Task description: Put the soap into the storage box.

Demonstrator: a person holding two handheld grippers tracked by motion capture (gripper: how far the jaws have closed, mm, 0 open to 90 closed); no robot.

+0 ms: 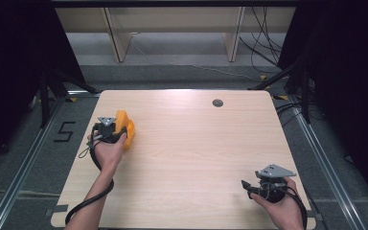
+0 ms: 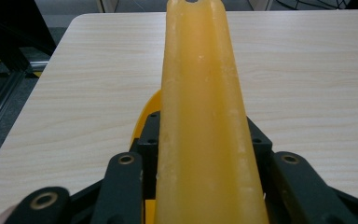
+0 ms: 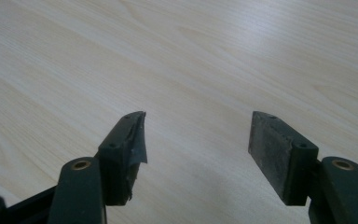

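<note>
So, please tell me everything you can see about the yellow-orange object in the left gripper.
The yellow-orange object looks like smooth, slightly translucent plastic or rubber, amber-yellow with a brighter orange part beneath. In the left gripper view it is a long rounded strip running away from the camera, with a small hole at its far end. The left gripper is shut on it, jaws against both sides. It sits at the table's left side; whether it touches the wood is unclear.

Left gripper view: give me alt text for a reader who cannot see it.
A yellow-orange object, long and rounded from this angle, runs up the middle of the frame, clamped between the left gripper's black jaws. Behind it lies a light wooden table.
</note>
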